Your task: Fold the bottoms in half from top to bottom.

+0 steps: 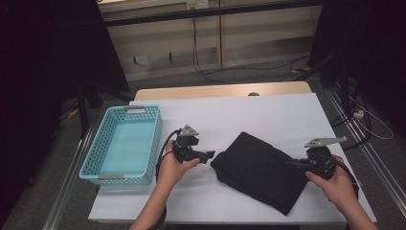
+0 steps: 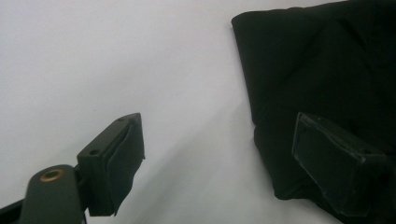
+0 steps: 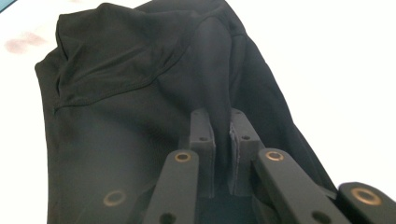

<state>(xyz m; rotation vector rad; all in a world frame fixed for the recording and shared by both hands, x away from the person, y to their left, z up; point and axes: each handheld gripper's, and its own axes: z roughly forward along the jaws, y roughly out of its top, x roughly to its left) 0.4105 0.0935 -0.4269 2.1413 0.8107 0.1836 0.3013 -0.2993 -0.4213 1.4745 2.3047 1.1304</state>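
A black cloth (image 1: 261,170) is lying folded and slightly rumpled on the white table (image 1: 268,112), sitting right of the middle and skewed to the table's edges. A ridge of its fabric is standing up at the right edge, pinched between the jaws of the right gripper (image 1: 293,164).

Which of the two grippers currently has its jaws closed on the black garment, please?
The right gripper: its jaws pinch a raised fold of the black garment. The left gripper has its jaws wide apart beside the garment's edge.
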